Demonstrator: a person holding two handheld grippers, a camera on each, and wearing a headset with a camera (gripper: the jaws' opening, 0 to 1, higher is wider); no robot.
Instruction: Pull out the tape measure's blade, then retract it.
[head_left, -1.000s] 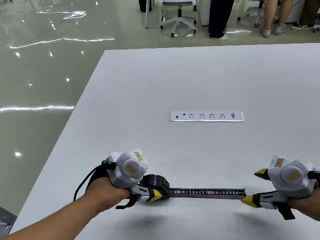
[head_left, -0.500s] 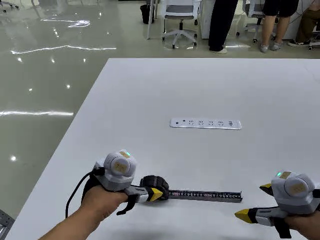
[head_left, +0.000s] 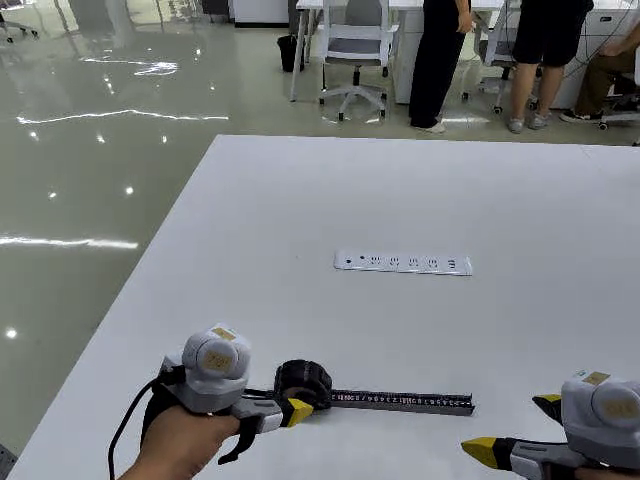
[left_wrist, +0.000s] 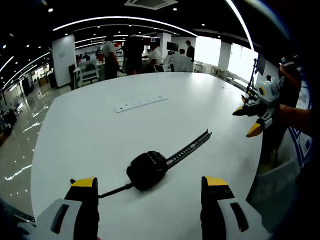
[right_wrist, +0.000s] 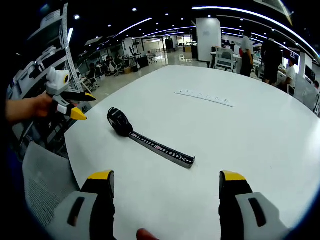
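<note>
A: Where's the tape measure?
B: Flat on the white counter, near the front edge, over to the person's left. Black round case, blade pulled out & lying flat, running off to the right, markings up
A: And the left gripper?
B: Jaws spread wide, holding nothing. In the left gripper view the case sits just ahead of the 2 yellow tips, b/w them, touching neither. A thin black strap trails from the case back toward one jaw; can't tell if they touch. In the head view one yellow tip is just beside the case
A: And the right gripper?
B: Released too, jaws wide apart & empty. Sits low at the right of the head view, apart from the blade's free end. In the right gripper view the blade's end lies ahead of the jaws, approx centred, w/ bare counter b/w
A: So case & blade both just rest there?
B: Yes, neither is gripped
A: Anything else?
B: White power strip mid-counter, well beyond the tape measure, approx parallel to the blade. Past the far edge: shiny floor, an office chair, a few people standing
</note>
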